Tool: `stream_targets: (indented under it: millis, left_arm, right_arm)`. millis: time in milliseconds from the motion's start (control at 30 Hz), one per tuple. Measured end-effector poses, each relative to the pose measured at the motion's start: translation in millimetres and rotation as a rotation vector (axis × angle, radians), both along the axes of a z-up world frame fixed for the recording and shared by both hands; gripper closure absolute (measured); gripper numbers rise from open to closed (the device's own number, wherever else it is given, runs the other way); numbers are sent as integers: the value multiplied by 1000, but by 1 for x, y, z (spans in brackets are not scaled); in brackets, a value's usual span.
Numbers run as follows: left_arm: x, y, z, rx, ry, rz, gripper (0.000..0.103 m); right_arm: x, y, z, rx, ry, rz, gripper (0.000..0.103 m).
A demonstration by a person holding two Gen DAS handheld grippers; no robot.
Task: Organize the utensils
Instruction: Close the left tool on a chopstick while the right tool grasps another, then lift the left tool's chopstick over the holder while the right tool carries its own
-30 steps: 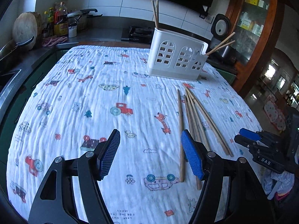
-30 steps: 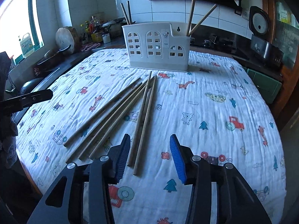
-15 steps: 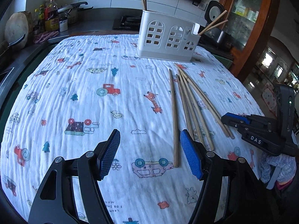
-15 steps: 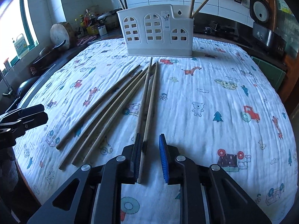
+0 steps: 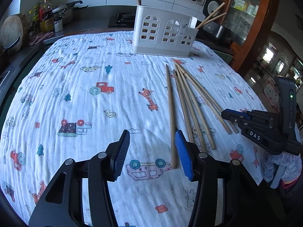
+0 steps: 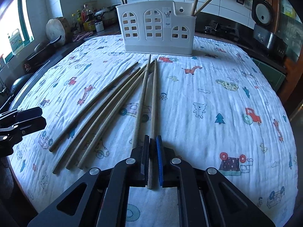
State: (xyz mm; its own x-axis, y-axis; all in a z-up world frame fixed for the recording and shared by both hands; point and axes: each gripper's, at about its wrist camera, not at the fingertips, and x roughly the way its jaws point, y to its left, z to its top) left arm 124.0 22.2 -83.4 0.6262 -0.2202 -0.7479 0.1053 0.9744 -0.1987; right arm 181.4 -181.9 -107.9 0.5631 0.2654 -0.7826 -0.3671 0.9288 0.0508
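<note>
a white utensil holder (image 6: 158,28) with arched cut-outs stands at the far side of the table on a printed cloth (image 6: 217,98) with cartoon cars and animals. a few chopsticks already stand in it, two at its left end and two leaning out at its right end. behind it runs a dark counter with bottles (image 6: 85,19), a round wooden board (image 6: 56,29) and a rice cooker (image 6: 263,13).

six loose chopsticks (image 6: 106,104) lie on the cloth in a fan, their far tips gathered near the holder's base and their near ends spread apart. nothing lies between them and the holder.

the right gripper (image 6: 152,151) has its jaws closed tight on the near end of the rightmost chopstick (image 6: 153,98), which runs straight between the pads; the jaws have just been closing. the next stick lies just left of its left finger, outside the grip.

the left gripper (image 5: 151,151) sits low over the cloth at the other side of the fan. its jaws are partly apart and have just been closing, with only cloth between the pads. the leftmost chopstick (image 5: 171,113) lies just inside its right finger (image 5: 182,155); i cannot tell if they touch.
</note>
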Motion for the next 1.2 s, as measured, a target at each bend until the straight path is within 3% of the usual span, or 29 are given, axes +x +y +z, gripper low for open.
stream_targets:
  millis: [200,300,600,1133,1200]
  left_arm:
    - [8,-12,-6,4,16,-34,70]
    - [12,-22,-9,7,23,-61,70]
    - [29,-41,-19,71,90,-115,85]
    - [45,-51,-19,148,186,-165,87]
    - [45,-50,-18,154,181,-162,96]
  right_arm:
    - [0,-7,0,-1,-4,-17,96]
    - [0,-10,-1,3,-3,-22,96]
    - [-2,-11,-1,8,-5,-18,96]
    - [-4,-9,-3,-5,-29,-8,96]
    - [-5,-8,-3,-10,-32,-8,96]
